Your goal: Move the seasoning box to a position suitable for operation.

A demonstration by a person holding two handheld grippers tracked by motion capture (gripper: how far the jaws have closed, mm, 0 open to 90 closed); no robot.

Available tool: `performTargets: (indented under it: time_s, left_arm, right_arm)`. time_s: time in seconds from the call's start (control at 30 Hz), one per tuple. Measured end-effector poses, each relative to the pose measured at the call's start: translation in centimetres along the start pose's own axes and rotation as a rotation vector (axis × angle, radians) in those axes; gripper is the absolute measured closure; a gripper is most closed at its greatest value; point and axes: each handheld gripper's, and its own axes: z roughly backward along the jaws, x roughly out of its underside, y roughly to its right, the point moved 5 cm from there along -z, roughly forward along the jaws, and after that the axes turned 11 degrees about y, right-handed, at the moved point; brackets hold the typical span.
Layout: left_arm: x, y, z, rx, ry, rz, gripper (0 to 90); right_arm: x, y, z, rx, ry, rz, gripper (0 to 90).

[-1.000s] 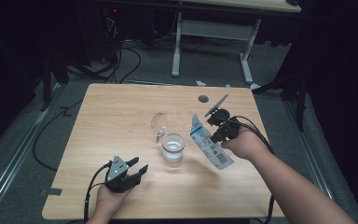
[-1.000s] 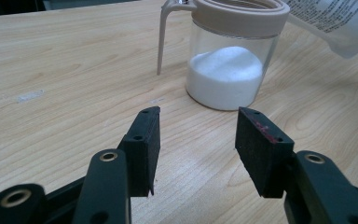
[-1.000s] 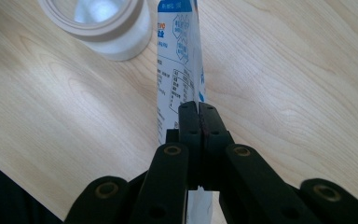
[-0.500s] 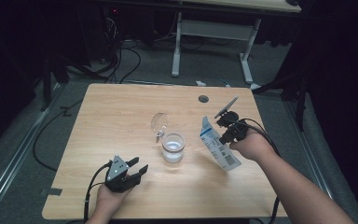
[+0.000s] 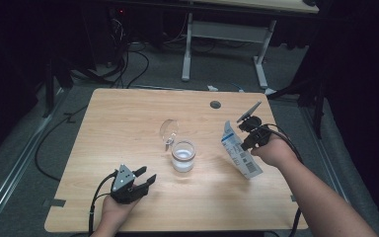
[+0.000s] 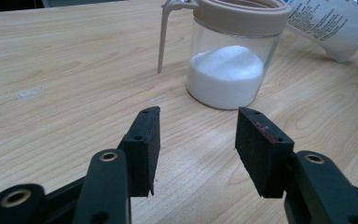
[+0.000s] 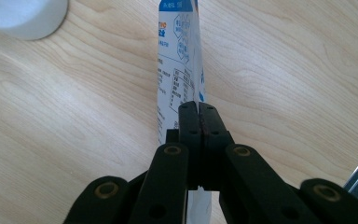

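Gripping a white printed pouch (image 5: 238, 154) by its edge, the right tool (image 5: 249, 132) holds its jaws pressed tight on the packet at the right side of the wooden worktop (image 5: 123, 123); the pouch hangs tilted, its lower corner at the wood. Near the middle stands a clear jar (image 5: 183, 155) part-filled with white powder, its hinged lid (image 5: 168, 130) flipped open behind it. The pouch sits apart from the jar, to its right. At the near left edge, the left tool (image 5: 140, 178) rests with jaws parted and nothing between them, pointing toward the jar.
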Motion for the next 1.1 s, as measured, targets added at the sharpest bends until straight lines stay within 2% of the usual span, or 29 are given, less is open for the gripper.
performTargets:
  time_s: [0.33,0.4,0.43,0.5,0.67,0.77,0.93,1.1]
  left_arm:
    - [0.1,-0.2,0.1,-0.001,-0.005,0.005,50.1]
    - [0.1,-0.2,0.1,-0.005,-0.001,0.006,49.9]
    - [0.1,-0.3,0.1,-0.008,0.000,0.007,49.7]
    - [0.0,-0.5,0.2,-0.011,0.007,0.009,49.5]
    - [0.0,-1.0,0.4,-0.021,0.012,0.011,49.1]
    - [0.1,-1.5,0.7,-0.028,0.009,0.003,49.0]
    - [0.1,-2.6,1.5,-0.047,0.014,-0.001,48.8]
    - [-0.1,-3.5,2.2,-0.068,0.026,0.005,48.6]
  right_arm:
    - [0.5,0.6,0.0,0.009,0.022,-0.024,89.8]
    - [0.5,0.8,0.0,0.013,0.029,-0.005,89.8]
    - [0.5,0.7,0.1,0.014,0.028,-0.022,89.8]
    - [0.5,0.7,0.2,0.025,0.038,-0.022,89.8]
    - [0.3,0.7,0.7,0.044,0.108,-0.027,89.8]
    - [0.3,0.7,1.0,0.048,0.157,-0.048,89.8]
    - [0.5,0.5,1.4,0.057,0.221,-0.064,89.9]
    - [1.1,0.6,1.3,0.057,0.277,-0.108,90.0]
